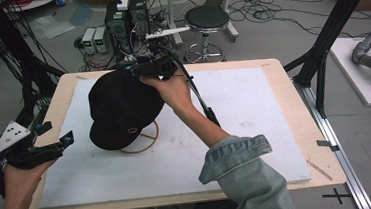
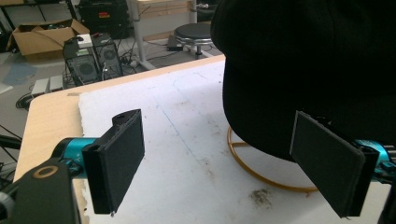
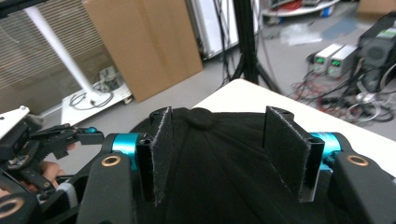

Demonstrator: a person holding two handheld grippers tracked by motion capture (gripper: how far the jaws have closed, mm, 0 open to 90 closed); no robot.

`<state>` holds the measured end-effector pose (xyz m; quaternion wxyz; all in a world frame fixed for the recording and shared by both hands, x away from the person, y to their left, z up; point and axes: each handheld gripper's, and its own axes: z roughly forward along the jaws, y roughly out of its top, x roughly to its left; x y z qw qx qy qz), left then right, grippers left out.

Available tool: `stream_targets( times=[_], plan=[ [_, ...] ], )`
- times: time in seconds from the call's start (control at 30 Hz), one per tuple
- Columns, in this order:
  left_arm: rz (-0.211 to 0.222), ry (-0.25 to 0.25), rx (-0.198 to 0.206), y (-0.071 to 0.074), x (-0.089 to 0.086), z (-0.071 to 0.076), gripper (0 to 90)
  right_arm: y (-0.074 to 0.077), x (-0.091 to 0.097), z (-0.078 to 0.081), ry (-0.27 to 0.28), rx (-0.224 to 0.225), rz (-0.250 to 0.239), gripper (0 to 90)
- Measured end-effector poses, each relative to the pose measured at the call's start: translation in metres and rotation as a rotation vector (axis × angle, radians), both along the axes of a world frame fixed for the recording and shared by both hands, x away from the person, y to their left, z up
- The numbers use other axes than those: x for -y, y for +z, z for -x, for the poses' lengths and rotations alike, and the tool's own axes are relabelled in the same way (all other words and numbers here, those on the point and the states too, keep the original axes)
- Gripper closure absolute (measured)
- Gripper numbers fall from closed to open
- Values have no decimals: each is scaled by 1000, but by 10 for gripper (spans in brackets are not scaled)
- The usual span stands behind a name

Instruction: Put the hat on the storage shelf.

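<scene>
Table [image 1: 294,106]: I see a light wooden top carrying a white foam board [image 1: 235,130] that covers most of it.
Cap [image 1: 121,107]: a black cap sits over a thin wooden ring stand [image 1: 148,140] on the left half of the board; its brim points toward my near edge and bears a small pale emblem. In the left tool's view the cap fills the upper right, with the ring's orange curve below it.
Right tool [image 1: 140,68]: my right hand [image 1: 175,90] holds it at the cap's far side, over the crown. In its own view the two black pads stand apart on either side of the crown's top button, the fabric between them; I see gaps at both pads, so they are not pinching.
Left tool [image 1: 58,142]: my left hand [image 1: 19,180] holds it at the table's left edge, near the cap but apart from it, jaws spread wide with bare board between them.
</scene>
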<state>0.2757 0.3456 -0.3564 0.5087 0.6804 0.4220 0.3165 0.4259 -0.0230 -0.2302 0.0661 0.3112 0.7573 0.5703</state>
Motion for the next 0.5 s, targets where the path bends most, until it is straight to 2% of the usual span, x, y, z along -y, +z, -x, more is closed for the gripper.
stream_targets(
  times=[0.2,0.27,0.33,0.37,0.4,0.5],
  plan=[
    [6,1,9,3,1,-3,180,-7,37,13,-59,7,11,354],
    [6,-3,5,3,3,-6,180,-10,49,17,-89,6,36,311],
    [3,-6,2,2,5,-9,180,-15,67,23,-118,4,32,291],
    [4,-8,0,2,5,-10,180,-19,81,27,-151,12,37,271],
    [1,-12,-2,1,7,-11,180,-19,81,27,-151,12,37,271],
    [1,-18,-8,0,10,-14,180,-26,105,35,-207,40,61,235]
  ],
)
